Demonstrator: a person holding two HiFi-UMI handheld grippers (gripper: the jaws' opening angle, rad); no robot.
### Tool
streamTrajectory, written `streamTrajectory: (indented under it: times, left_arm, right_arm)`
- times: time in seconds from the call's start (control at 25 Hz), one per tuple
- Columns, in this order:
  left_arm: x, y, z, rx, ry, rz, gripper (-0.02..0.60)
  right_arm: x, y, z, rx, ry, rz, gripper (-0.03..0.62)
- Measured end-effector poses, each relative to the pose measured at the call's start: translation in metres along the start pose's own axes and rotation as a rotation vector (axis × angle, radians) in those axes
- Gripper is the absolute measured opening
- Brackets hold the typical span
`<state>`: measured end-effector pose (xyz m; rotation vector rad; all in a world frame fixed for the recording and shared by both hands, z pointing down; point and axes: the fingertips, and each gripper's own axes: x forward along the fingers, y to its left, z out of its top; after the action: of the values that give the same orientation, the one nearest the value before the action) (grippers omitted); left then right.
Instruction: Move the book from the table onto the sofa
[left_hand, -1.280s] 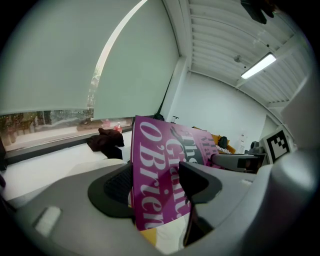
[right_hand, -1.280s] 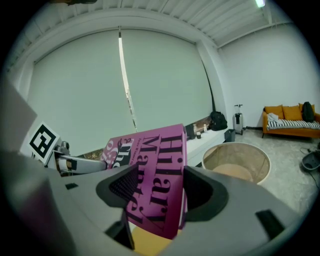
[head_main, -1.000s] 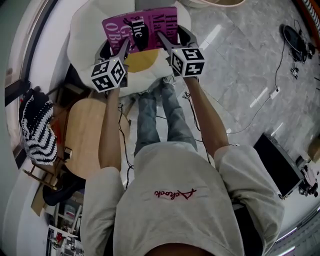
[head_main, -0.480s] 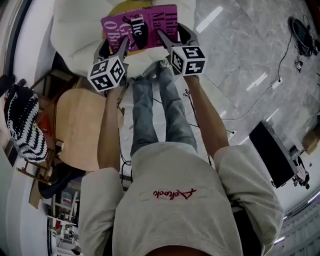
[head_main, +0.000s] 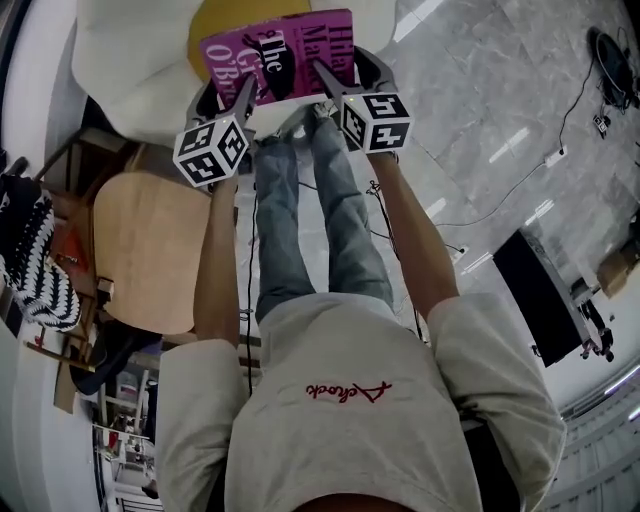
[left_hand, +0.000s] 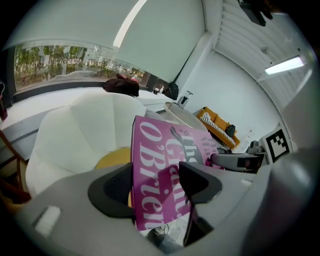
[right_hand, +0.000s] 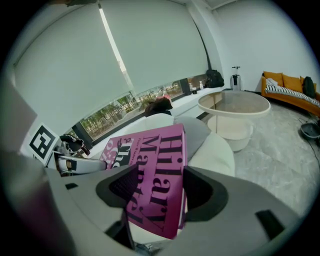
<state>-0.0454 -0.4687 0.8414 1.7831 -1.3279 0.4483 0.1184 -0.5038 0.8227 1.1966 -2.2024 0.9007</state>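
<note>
Fingers (left_hand: 199, 181) of the left gripper (head_main: 244, 92) and right gripper (head_main: 323, 74) clamp the pink book (head_main: 285, 48) at twelve o'clock, above the sofa (head_main: 130, 55). Lower it level onto the yellow cushion (head_main: 222, 22), then let go together.

Sofa (head_main: 130, 60) cut off by top edge of head view; yellow cushion (head_main: 215, 25) mostly hidden behind book (head_main: 285, 50). Cover print partly covered by fingers (left_hand: 200, 182) in left gripper view, likewise by fingers (right_hand: 120, 187) in right gripper view, so full title unreadable. Bench (head_main: 150, 250) edge hidden behind left forearm (head_main: 215, 260). Striped black-and-white thing (head_main: 35, 260) cut by left edge, kind unclear
</note>
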Motion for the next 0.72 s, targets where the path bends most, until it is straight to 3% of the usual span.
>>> streamTrajectory:
  times: [0.72]
  left_arm:
    - [0.060, 0.036, -0.049, -0.032, 0.047, 0.002, 0.276]
  right_arm:
    - [0.058, -0.027, -0.056, 0.027, 0.065, -0.006, 0.262]
